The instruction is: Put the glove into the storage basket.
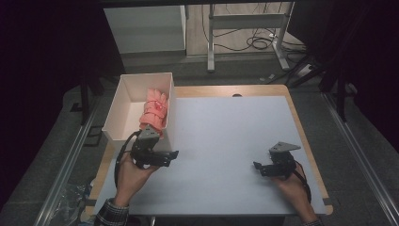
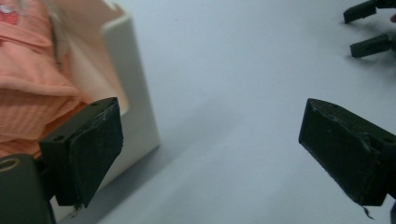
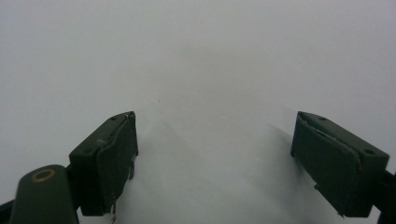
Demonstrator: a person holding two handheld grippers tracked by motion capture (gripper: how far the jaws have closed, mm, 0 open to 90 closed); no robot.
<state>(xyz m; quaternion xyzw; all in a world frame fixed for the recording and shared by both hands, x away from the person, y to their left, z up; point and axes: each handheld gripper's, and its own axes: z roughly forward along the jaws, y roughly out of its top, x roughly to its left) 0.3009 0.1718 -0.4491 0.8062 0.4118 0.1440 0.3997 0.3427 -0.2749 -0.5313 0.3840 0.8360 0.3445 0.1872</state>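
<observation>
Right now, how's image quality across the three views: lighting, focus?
High view: dim surroundings, table lit evenly, sharp. Left gripper view: orange cloth and box soft, slightly washed out. Right gripper view: featureless grey surface, soft shadow between the right claw jaws.

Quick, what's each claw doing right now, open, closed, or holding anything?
Left claw: open, holding nothing, beside the white box.
Right claw: open, holding nothing, over the bare table.

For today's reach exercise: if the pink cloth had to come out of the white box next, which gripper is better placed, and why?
Left. The left gripper sits open beside the white box holding the pink cloth. The right gripper, also open, rests across the table, far from the box.
</observation>
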